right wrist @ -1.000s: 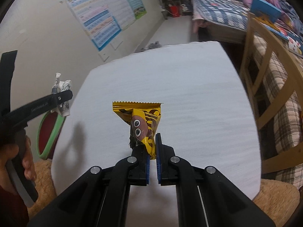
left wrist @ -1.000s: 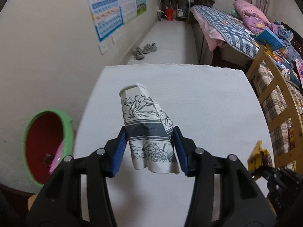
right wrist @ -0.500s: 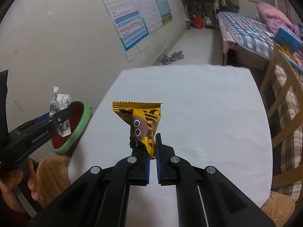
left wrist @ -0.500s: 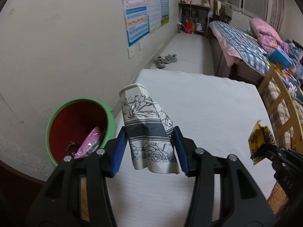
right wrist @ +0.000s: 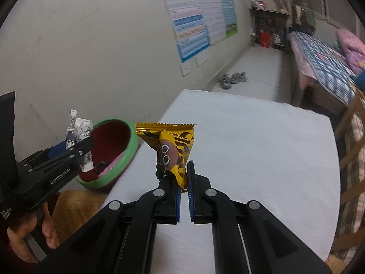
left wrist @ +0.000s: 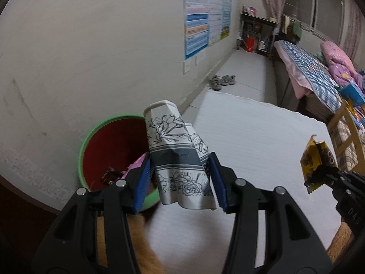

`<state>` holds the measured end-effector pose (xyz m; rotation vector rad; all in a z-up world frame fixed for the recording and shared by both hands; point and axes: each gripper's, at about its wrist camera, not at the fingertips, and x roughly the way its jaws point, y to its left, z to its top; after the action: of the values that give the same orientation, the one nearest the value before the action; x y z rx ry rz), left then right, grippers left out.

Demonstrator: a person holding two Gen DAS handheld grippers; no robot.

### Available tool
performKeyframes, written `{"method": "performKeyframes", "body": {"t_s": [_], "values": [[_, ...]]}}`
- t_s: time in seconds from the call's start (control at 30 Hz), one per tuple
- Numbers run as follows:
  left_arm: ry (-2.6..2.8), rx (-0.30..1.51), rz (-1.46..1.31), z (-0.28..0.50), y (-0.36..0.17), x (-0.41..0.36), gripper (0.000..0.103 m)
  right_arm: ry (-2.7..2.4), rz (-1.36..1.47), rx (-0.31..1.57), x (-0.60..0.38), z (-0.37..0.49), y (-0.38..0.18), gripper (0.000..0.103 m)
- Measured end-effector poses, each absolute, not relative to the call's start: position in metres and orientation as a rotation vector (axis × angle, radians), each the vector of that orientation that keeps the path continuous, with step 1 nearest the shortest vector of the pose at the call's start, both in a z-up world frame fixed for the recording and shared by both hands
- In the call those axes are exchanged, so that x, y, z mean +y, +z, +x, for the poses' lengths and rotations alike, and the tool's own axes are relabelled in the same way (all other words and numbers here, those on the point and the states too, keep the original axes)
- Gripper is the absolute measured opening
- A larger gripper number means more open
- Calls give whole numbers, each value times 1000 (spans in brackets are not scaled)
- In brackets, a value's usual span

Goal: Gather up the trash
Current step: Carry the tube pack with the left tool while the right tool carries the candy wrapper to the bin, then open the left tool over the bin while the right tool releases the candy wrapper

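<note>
The mouth of the green-rimmed bin (left wrist: 91, 134) lies open beside the table (left wrist: 262, 141), with wrappers (right wrist: 107, 167) only at its bottom. The left gripper (left wrist: 180, 180) and its crushed paper cup (left wrist: 175, 150) stand before that opening. The wall (left wrist: 91, 57) seems close behind the bin, while the white tabletop gives broad passage toward the chair (right wrist: 351, 141).

The crumpled cup (left wrist: 176, 157) looks like matt paper printed with grey flowers, while the yellow snack wrapper (right wrist: 173, 150) is glossy, creased foil. The bin (left wrist: 91, 137) seems smooth plastic, green at the rim and dark red inside, and the desk (left wrist: 262, 141) carries a white, finely ribbed matt cloth. Both grippers (left wrist: 180, 185) (right wrist: 184, 196) are matt black plastic with ridged blue pads (left wrist: 142, 187) and shiny metal rivets.
</note>
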<state>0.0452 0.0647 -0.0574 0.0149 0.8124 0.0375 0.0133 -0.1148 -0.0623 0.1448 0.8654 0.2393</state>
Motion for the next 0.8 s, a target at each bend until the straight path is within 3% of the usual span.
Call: {"method": "performKeyframes", "body": {"t_s": [0.57, 0.8], "values": [[216, 864, -56, 65, -84, 164, 47, 452, 48, 908, 1, 87, -71, 6], [193, 965, -182, 83, -115, 199, 47, 508, -5, 959, 34, 114, -87, 8]]}}
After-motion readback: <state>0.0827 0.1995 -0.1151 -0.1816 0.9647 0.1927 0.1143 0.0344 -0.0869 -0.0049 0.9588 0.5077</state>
